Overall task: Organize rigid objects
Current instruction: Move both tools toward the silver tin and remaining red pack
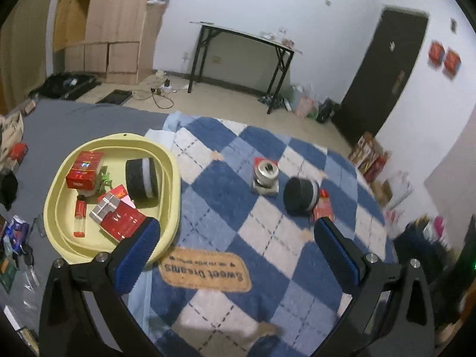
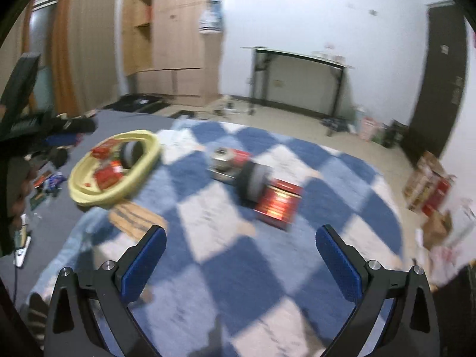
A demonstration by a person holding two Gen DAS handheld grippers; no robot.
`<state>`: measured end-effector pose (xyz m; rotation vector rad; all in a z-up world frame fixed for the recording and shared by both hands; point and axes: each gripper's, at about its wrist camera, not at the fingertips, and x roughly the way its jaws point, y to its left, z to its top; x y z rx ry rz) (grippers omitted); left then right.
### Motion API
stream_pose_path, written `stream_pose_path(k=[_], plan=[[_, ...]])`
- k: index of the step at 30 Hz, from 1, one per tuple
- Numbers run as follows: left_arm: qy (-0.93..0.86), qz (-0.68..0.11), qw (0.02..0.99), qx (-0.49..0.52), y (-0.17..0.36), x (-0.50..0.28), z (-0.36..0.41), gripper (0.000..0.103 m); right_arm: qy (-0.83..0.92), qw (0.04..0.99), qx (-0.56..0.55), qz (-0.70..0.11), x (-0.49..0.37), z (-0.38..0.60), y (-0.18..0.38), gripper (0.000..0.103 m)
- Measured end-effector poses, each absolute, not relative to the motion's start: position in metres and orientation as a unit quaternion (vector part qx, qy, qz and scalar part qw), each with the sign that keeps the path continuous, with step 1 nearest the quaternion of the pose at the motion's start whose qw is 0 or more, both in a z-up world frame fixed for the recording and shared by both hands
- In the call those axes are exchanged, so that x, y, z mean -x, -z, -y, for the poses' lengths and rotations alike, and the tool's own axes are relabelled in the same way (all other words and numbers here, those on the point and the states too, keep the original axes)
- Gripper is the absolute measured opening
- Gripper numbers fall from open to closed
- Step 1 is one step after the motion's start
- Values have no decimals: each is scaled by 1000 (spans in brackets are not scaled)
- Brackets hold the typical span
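Note:
A yellow tray (image 1: 56, 205) sits on the left of a blue-and-white checked blanket (image 1: 226, 208). It holds red boxes (image 1: 84, 170), a black-and-white roll (image 1: 142, 179), a red lighter (image 1: 79, 217) and a small green thing. On the blanket lie a silver can (image 1: 265, 175), a second black roll (image 1: 300, 195) and a red box (image 1: 322, 208). My left gripper (image 1: 236, 235) is open and empty above the blanket. My right gripper (image 2: 240, 239) is open and empty, short of the red box (image 2: 278, 205), the roll (image 2: 253, 183) and the can (image 2: 221, 157). The tray (image 2: 89, 197) shows at the left.
Small clutter (image 1: 15, 238) lies on the grey sheet left of the tray. A black-legged table (image 1: 244, 56), a wooden wardrobe (image 1: 116, 26) and a dark door (image 1: 383, 74) stand at the back. Boxes (image 2: 428, 184) lie on the floor at the right.

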<state>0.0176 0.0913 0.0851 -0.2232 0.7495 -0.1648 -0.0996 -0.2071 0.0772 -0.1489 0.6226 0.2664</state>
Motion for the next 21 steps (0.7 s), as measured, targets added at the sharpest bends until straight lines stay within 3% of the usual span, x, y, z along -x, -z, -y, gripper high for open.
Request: stream_pose_path(k=[8,13,21], plan=[[67,-376,918,111,-66,-11,-78,103,-48,940,-40,-336,95,239,-47,103],[64,-379,915,120,-56,-32,-77,103,-48,944,-37,-323,69,232,-43,103],[123,-381,915,37,-37,-113,-34,102,-42,936,-14,-349,-25,205,18,103]])
